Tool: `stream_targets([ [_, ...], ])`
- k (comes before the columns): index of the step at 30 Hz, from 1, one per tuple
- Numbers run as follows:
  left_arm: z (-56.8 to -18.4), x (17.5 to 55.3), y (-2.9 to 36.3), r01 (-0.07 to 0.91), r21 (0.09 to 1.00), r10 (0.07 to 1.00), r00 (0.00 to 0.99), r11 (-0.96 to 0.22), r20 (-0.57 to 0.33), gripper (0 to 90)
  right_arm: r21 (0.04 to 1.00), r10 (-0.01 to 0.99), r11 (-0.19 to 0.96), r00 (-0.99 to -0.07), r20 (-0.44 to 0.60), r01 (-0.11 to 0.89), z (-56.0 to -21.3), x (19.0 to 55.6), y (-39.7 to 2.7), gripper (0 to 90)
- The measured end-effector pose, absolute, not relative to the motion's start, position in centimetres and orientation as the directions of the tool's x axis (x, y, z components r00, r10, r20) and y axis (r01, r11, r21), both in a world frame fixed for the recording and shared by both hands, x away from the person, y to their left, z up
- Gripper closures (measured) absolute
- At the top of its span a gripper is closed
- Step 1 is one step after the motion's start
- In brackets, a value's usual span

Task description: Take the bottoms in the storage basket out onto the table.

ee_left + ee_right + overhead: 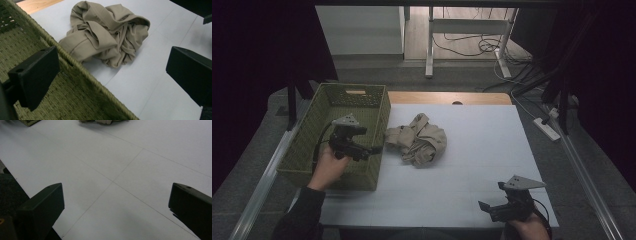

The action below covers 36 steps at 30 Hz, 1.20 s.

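— Cloth (pixel 420 139), beige and crumpled, lies on the white table (pixel 492 150), near the middle. Where's the nearest gripper?

— The left gripper (pixel 373 149) hangs over the green basket (pixel 312 135), jaws spread wide and empty. The cloth sits at about two o'clock from it, near but not touching.

— Anything between them?

— The basket's woven rim; in the left gripper view it runs slantwise right across the gap between the jaws, and the cloth's edge lies just beside that wall.

— And the other one?

— The right gripper (pixel 486 205) is at the table's five o'clock corner, also gaping, nothing held, well apart from the cloth.
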<state>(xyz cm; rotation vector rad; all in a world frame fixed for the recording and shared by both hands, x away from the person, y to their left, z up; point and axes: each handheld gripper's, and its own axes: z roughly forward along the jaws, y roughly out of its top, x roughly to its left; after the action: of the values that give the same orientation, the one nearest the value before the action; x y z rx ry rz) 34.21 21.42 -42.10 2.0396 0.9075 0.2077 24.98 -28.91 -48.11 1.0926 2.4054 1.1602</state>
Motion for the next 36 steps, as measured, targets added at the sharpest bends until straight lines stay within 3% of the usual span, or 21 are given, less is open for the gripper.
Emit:
stream_targets([
  [36,-43.4,29.5,24.1,0.551,0.776,0.703,0.681,-0.307,-0.205,0.8,0.754,0.72,0.406,-0.689,0.084,0.516,-48.1,25.0,-28.9,0.7],
])
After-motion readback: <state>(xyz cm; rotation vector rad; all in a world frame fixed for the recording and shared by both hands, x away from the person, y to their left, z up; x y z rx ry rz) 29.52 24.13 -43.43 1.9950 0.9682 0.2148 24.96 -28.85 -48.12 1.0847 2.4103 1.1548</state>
